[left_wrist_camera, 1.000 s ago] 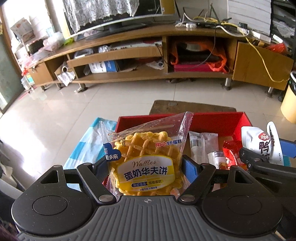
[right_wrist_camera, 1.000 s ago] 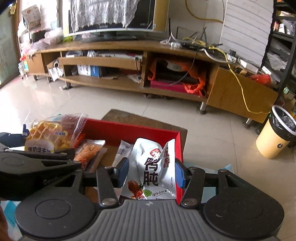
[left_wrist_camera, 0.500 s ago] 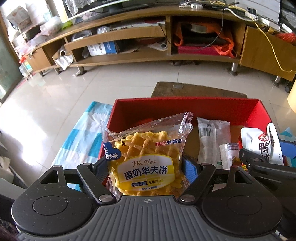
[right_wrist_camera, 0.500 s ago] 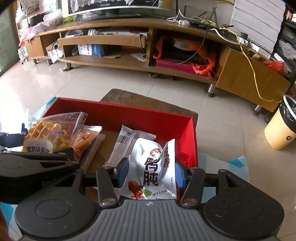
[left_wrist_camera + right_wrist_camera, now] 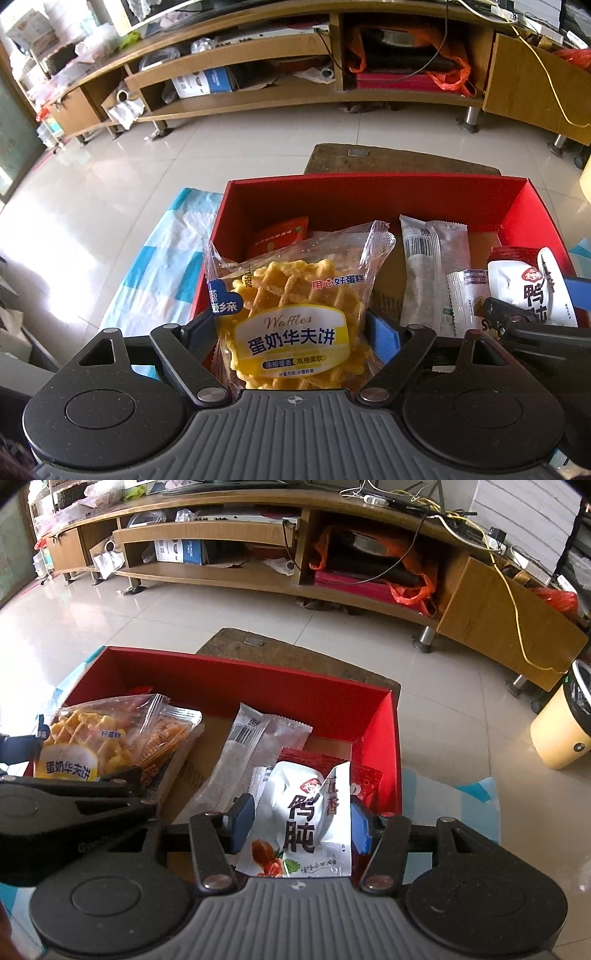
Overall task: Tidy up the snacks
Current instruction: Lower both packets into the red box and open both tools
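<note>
Lowering both packets into the red box (image 5: 369, 192). Left gripper (image 5: 291, 328) fingers just opening, slack beside the waffles (image 5: 291, 325); right gripper (image 5: 299, 823) fingers narrowly pinch the white pouch (image 5: 303, 812). Next: release, waffles at 9 o'clock, pouch at 3.

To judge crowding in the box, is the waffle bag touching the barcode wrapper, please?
Apart: the left wrist view shows bare box floor between waffle bag and wrapper.

waffle packet (image 5: 291, 321) between left tool (image 5: 295, 328) pads, over red box (image 5: 369, 195)

The left gripper (image 5: 291, 328) tilts downward, jaws just widening; the right gripper (image 5: 301, 825) tilts downward, jaws slightly parting.
</note>
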`<action>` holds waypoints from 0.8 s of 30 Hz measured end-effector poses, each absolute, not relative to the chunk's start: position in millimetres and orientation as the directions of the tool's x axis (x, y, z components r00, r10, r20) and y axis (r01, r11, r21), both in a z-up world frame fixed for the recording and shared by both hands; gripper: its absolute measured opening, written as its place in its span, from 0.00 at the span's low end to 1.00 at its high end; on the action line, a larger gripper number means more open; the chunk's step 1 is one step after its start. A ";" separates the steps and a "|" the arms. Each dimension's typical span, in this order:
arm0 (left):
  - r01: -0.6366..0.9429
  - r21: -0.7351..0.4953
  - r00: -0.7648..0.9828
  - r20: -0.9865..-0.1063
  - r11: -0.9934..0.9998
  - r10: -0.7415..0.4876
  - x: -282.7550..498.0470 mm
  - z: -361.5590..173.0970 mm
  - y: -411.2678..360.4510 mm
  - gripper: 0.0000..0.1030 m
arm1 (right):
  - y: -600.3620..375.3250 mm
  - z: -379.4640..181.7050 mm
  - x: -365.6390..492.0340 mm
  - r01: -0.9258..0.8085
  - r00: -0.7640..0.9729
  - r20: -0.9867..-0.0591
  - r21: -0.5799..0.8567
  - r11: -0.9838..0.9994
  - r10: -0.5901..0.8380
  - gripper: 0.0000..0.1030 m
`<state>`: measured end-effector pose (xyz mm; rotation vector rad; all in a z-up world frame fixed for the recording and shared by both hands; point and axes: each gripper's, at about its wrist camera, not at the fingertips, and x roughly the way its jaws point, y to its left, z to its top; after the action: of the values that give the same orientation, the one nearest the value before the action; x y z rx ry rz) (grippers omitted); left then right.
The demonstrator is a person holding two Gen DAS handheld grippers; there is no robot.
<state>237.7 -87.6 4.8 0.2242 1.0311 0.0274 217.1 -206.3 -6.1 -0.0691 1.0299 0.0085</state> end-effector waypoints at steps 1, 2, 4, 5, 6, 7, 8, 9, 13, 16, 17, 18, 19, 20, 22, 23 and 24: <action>0.081 0.198 0.514 -0.848 0.977 0.129 238.2 4.9 -87.4 0.85 | -206.6 -6.0 217.2 -0.039 0.515 -0.857 -0.055 0.998 -0.027 0.52; 0.080 0.198 0.513 -0.849 0.977 0.130 238.2 5.2 -87.0 0.85 | -206.7 -6.1 217.1 -0.038 0.516 -0.856 -0.056 0.998 -0.029 0.53; 0.080 0.200 0.512 -0.849 0.976 0.132 238.5 5.1 -86.8 0.85 | -206.4 -6.4 217.0 -0.040 0.517 -0.856 -0.054 0.998 -0.026 0.53; 0.078 0.200 0.511 -0.849 0.977 0.132 238.0 5.1 -86.3 0.86 | -206.1 -6.3 216.9 -0.042 0.518 -0.855 -0.055 0.998 -0.025 0.53; 0.075 0.195 0.510 -0.850 0.978 0.130 238.4 5.6 -85.4 0.86 | -206.1 -5.6 216.8 -0.043 0.520 -0.854 -0.056 0.997 -0.025 0.54; 0.071 0.190 0.507 -0.852 0.979 0.128 238.6 6.2 -84.2 0.86 | -206.2 -4.9 216.8 -0.042 0.522 -0.853 -0.055 0.998 -0.024 0.54; 0.068 0.183 0.505 -0.854 0.981 0.124 239.0 6.7 -83.2 0.86 | -206.5 -4.1 217.0 -0.039 0.526 -0.850 -0.052 0.998 -0.024 0.55; 0.063 0.175 0.503 -0.856 0.983 0.120 239.8 7.4 -81.5 0.86 | -206.8 -3.5 217.3 -0.036 0.533 -0.846 -0.050 0.998 -0.023 0.56; 0.052 0.161 0.497 -0.860 0.986 0.114 241.2 8.6 -75.8 0.87 | -205.8 -2.2 219.1 -0.034 0.544 -0.839 -0.042 0.999 -0.017 0.59; 0.052 0.166 0.499 -0.858 0.985 0.119 240.5 9.3 -74.7 0.87 | -205.1 -2.7 220.3 -0.037 0.541 -0.841 -0.038 0.999 -0.012 0.60; 0.051 0.166 0.501 -0.857 0.985 0.119 240.3 10.0 -74.9 0.87 | -205.8 -2.6 220.3 -0.035 0.542 -0.840 -0.037 0.999 -0.012 0.60; 0.052 0.163 0.502 -0.857 0.985 0.116 240.1 10.9 -74.9 0.87 | -206.3 -2.4 220.4 -0.032 0.544 -0.839 -0.038 0.999 -0.015 0.60; 0.054 0.161 0.503 -0.857 0.985 0.113 240.0 11.9 -74.5 0.87 | -206.9 -2.2 220.5 -0.029 0.545 -0.838 -0.040 0.999 -0.018 0.60; 0.056 0.159 0.505 -0.856 0.986 0.109 239.5 12.8 -74.8 0.87 | -207.8 -2.2 220.6 -0.024 0.546 -0.838 -0.042 0.999 -0.022 0.60; 0.060 0.158 0.514 -0.851 0.986 0.105 238.0 15.6 -76.1 0.87 | -209.5 -1.8 220.6 -0.013 0.550 -0.835 -0.041 0.999 -0.027 0.61; 0.061 0.160 0.520 -0.848 0.985 0.105 237.1 17.3 -76.7 0.87 | -209.9 -1.8 220.5 -0.009 0.550 -0.835 -0.040 0.999 -0.028 0.61; 0.062 0.163 0.525 -0.844 0.985 0.107 236.5 18.9 -77.3 0.87 | -209.9 -1.5 220.3 -0.008 0.552 -0.834 -0.039 0.999 -0.028 0.61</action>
<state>236.5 -77.3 18.9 0.1811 1.0194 0.0271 220.3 -209.9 -1.5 -0.0395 0.9863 -0.0123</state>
